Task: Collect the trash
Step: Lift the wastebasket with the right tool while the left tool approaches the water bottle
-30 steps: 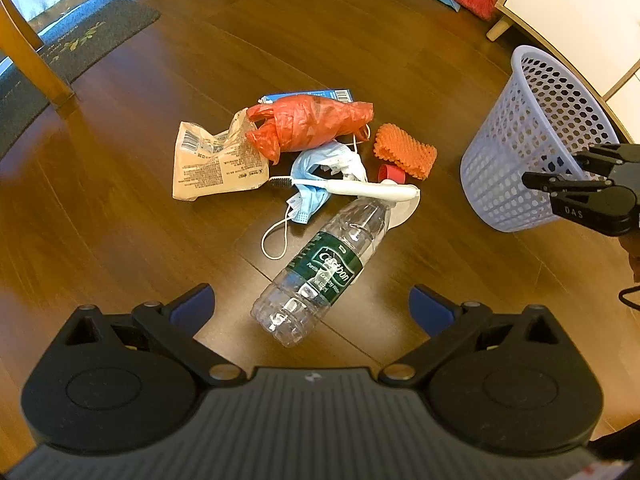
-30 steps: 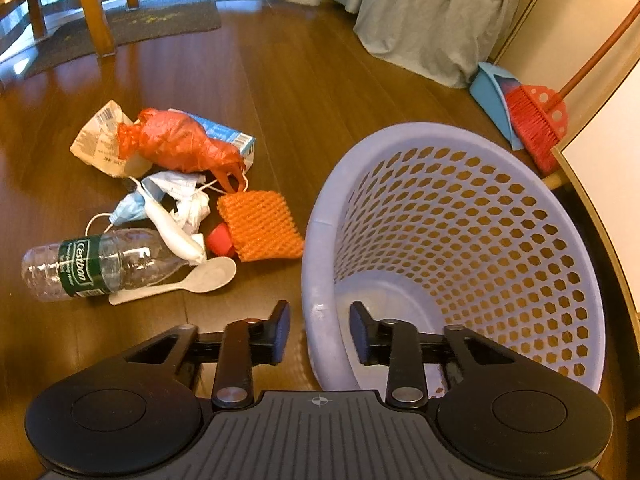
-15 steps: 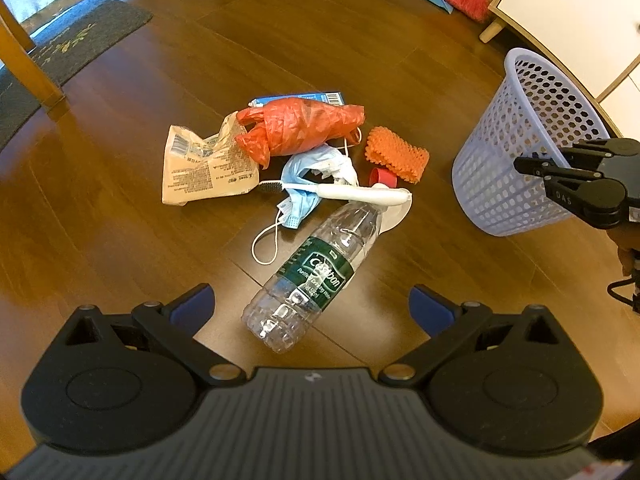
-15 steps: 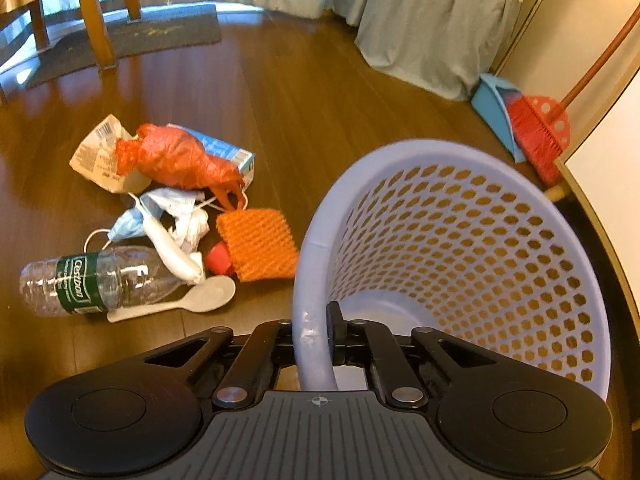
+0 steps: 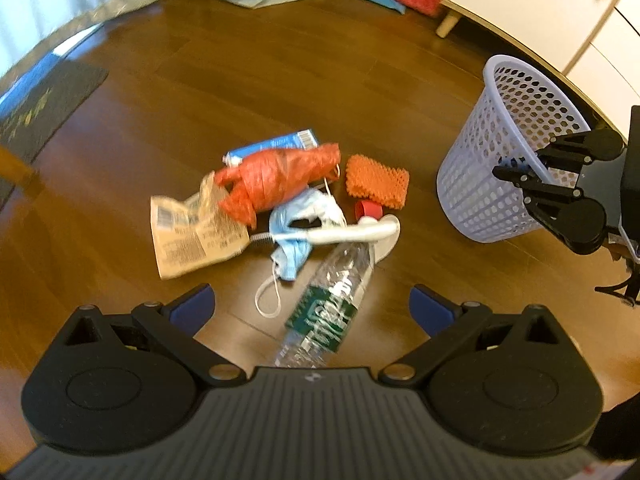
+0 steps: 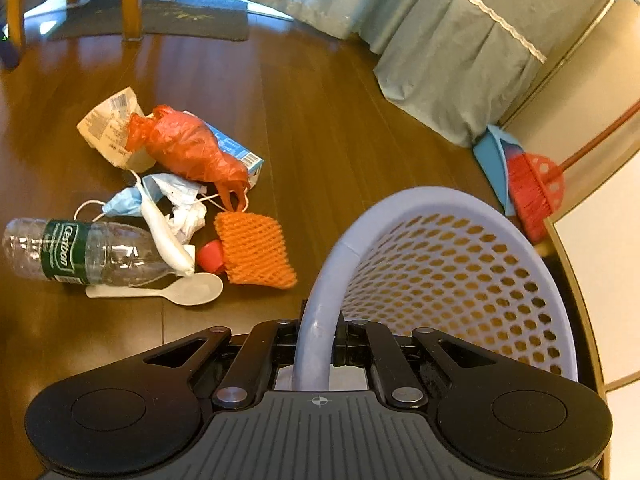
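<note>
A pile of trash lies on the wooden floor: a clear plastic bottle [image 5: 332, 300] [image 6: 80, 254], a red plastic bag [image 5: 280, 180] [image 6: 184, 152], an orange foam net [image 5: 378, 182] [image 6: 254, 250], a blue face mask [image 5: 298, 216] [image 6: 124, 202], a tan wrapper [image 5: 192, 232], a white spoon [image 6: 160, 290] and a red cap [image 5: 370, 210]. My left gripper [image 5: 312, 308] is open just above the bottle. My right gripper [image 6: 318, 332] is shut on the rim of the lavender mesh basket [image 5: 504, 156] [image 6: 440, 264].
A blue carton [image 5: 276, 146] lies behind the red bag. A red broom [image 6: 536, 188] and blue dustpan [image 6: 490, 156] lean in the corner by a grey curtain [image 6: 448, 60]. A white cabinet [image 5: 560, 12] stands behind the basket. Chair legs [image 6: 132, 0] and a dark mat [image 6: 152, 22] are far left.
My right gripper closed on the basket rim and tipped the basket toward it. My left gripper moved forward over the bottle, staying open.
</note>
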### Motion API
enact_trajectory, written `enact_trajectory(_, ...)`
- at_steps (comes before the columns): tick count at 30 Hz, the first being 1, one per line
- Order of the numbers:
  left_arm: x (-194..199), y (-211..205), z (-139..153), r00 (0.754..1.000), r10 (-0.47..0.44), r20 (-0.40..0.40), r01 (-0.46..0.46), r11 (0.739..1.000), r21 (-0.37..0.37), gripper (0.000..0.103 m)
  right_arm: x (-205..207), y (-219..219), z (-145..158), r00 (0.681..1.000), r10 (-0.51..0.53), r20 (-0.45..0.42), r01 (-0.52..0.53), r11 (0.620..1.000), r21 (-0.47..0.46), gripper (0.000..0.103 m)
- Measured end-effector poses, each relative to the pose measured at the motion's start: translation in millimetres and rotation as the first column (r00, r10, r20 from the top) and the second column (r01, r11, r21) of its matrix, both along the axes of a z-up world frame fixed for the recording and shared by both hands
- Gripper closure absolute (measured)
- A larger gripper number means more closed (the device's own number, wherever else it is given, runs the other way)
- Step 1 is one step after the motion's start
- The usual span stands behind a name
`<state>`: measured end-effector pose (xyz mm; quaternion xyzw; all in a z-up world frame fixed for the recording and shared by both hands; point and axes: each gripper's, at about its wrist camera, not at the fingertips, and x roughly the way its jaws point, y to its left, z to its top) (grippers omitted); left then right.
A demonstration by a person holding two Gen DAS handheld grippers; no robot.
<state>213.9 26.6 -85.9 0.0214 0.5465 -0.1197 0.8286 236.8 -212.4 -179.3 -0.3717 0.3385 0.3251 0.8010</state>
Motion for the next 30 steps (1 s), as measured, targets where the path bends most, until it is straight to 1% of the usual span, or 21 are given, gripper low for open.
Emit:
enact_trajectory(2,7.2,2.7,3.2,0.999,-0.031,0.011,0.032,1.000,-0.002,0.001,1.0,1.0,-1.7,1.000,0.013,0.016,-0.013,1.000,-0.020,0.100)
enact_trajectory(6,19.6,12.3,5.0,0.996,-0.090,0.022,0.090,0.996,-0.010,0.001,2.6,3.7,-8.8,0.994,0.088,0.060,-0.082,0.991,-0.109,0.098)
enact_trajectory(10,21.8,20.3,-4.2,0.982,-0.184,0.040,0.183,0.983,0.022,0.001,11.8,-0.9,-17.9,0.984,0.155,0.091,-0.136,0.972,-0.194,0.096)
enact_trajectory(13,18.0,27.7,-19.8,0.974,-0.223,0.043,0.223,0.975,0.019,0.001,17.7,-1.1,-24.2,0.964,0.236,0.123,-0.198,0.945,-0.261,0.094)
enact_trajectory(15,15.8,29.1,-34.2,0.967,-0.253,0.031,0.252,0.967,0.020,0.001,21.0,2.9,-30.1,0.947,0.288,0.139,-0.235,0.922,-0.307,0.094)
enact_trajectory(18,12.2,27.4,-56.4,0.951,-0.308,0.024,0.308,0.951,0.012,0.001,22.1,12.7,-46.0,0.916,0.372,0.152,-0.291,0.875,-0.387,0.094)
enact_trajectory(19,11.4,27.3,-61.5,0.949,-0.314,0.028,0.314,0.950,0.007,0.001,21.5,15.5,-52.3,0.905,0.397,0.152,-0.308,0.859,-0.410,0.095)
enact_trajectory(21,11.7,28.1,-70.1,0.950,-0.311,0.033,0.311,0.950,-0.010,0.001,19.9,20.2,-65.0,0.890,0.433,0.141,-0.337,0.834,-0.436,0.097)
enact_trajectory(22,12.0,29.0,-73.9,0.952,-0.304,0.037,0.305,0.952,-0.021,0.001,19.5,22.0,-69.9,0.889,0.437,0.133,-0.345,0.833,-0.433,0.100)
enact_trajectory(25,10.3,32.3,-82.9,0.961,-0.269,0.070,0.273,0.961,-0.050,0.001,19.3,27.5,-82.7,0.898,0.428,0.097,-0.362,0.847,-0.389,0.103)
enact_trajectory(27,8.1,35.6,-88.3,0.969,-0.229,0.094,0.236,0.969,-0.072,0.001,15.3,28.4,-93.2,0.892,0.441,0.105,-0.373,0.845,-0.383,0.103)
enact_trajectory(30,2.5,41.1,-95.4,0.980,-0.151,0.127,0.164,0.981,-0.102,0.001,8.1,27.7,-108.0,0.895,0.430,0.119,-0.362,0.855,-0.371,0.103)
